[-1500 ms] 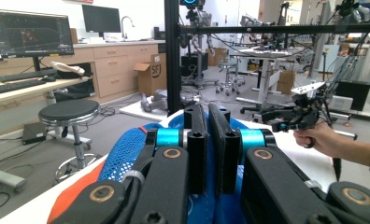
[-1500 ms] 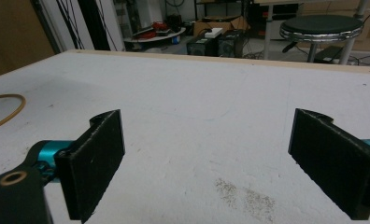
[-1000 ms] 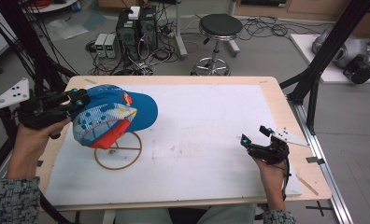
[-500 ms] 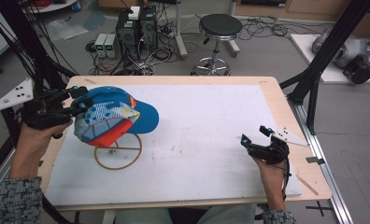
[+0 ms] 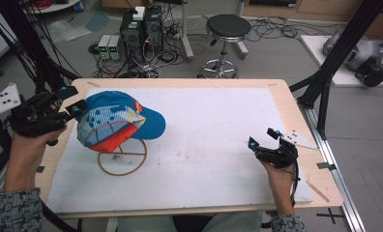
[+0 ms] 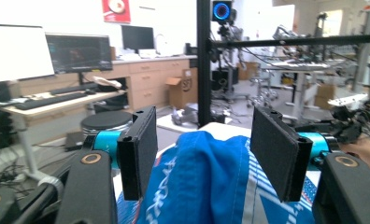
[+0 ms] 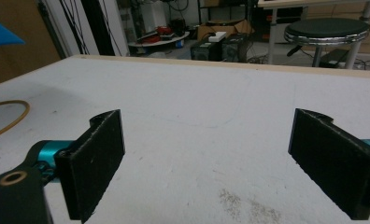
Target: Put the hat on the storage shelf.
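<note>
Left claw (image 5: 69,102) just spreading around soft blue fabric cap (image 5: 117,121) (pads clear), right claw (image 5: 266,137) spread wide.

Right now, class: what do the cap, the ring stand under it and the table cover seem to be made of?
Cap: soft woven cloth, matte, folds visible; the patterned side panel may be mesh.
Ring stand: thin tan hoop, likely wood or bamboo; possibly wire.
Table cover: white matte sheet, scuffed, perhaps foam board.

The table (image 5: 296,104) carries a white mat (image 5: 213,140); a wooden ring stand (image 5: 122,157) sits at the mat's left part.
</note>
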Tool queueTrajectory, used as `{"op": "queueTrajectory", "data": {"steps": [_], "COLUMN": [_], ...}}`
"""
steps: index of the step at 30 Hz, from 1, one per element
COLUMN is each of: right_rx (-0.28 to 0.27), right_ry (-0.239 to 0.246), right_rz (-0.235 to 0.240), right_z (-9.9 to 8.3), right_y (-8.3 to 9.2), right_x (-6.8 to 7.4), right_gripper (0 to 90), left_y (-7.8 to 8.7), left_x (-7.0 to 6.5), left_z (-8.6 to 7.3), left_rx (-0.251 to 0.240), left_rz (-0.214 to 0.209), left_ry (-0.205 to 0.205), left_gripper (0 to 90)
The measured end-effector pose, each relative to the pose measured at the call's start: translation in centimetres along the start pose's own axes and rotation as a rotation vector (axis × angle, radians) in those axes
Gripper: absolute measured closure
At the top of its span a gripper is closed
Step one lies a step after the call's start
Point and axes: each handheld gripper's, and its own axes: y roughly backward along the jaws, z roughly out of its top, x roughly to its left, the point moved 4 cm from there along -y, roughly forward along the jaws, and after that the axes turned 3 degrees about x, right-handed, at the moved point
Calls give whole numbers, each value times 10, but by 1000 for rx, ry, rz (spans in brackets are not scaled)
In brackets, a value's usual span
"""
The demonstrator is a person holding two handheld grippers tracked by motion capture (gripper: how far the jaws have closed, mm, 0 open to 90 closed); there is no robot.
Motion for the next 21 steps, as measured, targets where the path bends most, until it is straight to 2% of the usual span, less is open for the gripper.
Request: {"op": "queueTrajectory", "data": {"steps": [5, 7, 10, 13, 21], "right_rx": [5, 5, 3, -1, -6], "right_ry": [0, 6, 3, 8, -6], "right_rz": [19, 27, 40, 50, 71], "right_z": [2, 4, 6, 8, 11], "right_y": [-9, -13, -19, -23, -29], "right_x": [3, 4, 7, 10, 12], "right_gripper": [98, 98, 97, 98, 97], "left_y": [16, 22, 28, 34, 52], "left_x": [1, 1, 1, 1, 2], "left_z": [-4, -5, -10, -17, -33], "left_rx": [14, 17, 12, 34, 44], "left_rz": [73, 115, 159, 219, 314], "left_ry": [-2, -7, 12, 8, 31], "left_gripper": [402, 395, 386, 386, 369]}}
